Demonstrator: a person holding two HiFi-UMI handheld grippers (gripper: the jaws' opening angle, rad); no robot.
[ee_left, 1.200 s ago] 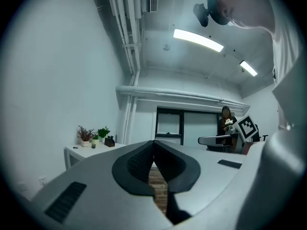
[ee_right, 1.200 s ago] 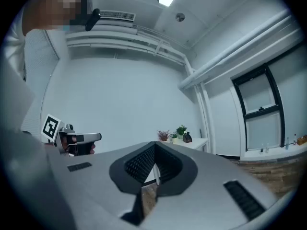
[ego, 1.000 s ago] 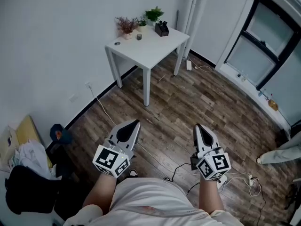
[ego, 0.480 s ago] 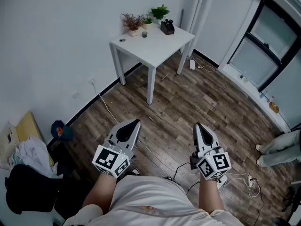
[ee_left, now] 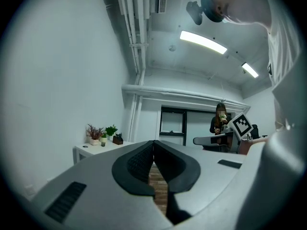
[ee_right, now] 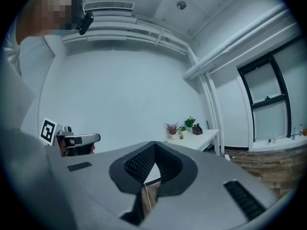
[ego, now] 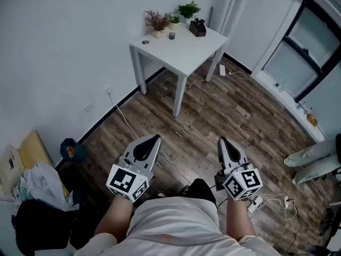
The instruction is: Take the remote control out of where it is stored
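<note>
Head view: left hand-held gripper (ego: 154,138), right hand-held gripper (ego: 221,140) clenched, empty; black box (ego: 197,28) atop white table (ego: 184,52).

Sparse office room: white table (ego: 184,53); wood-plank floor (ego: 240,111); black-framed window (ego: 292,63).

walls (ego: 64,47) white | floor (ego: 240,116) dark wood planks | white table (ego: 186,52) against wall | black-framed window (ego: 298,57) right | ceiling lights (ee_left: 204,42) lit

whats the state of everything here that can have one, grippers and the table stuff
left hand-held gripper: shut, nothing between the jaws
right hand-held gripper: shut, nothing between the jaws
white table: standing upright by the wall
black holder: upright at the table's far corner, no gripper near it
potted plants: upright on the table
remote control: too small to make out
</note>
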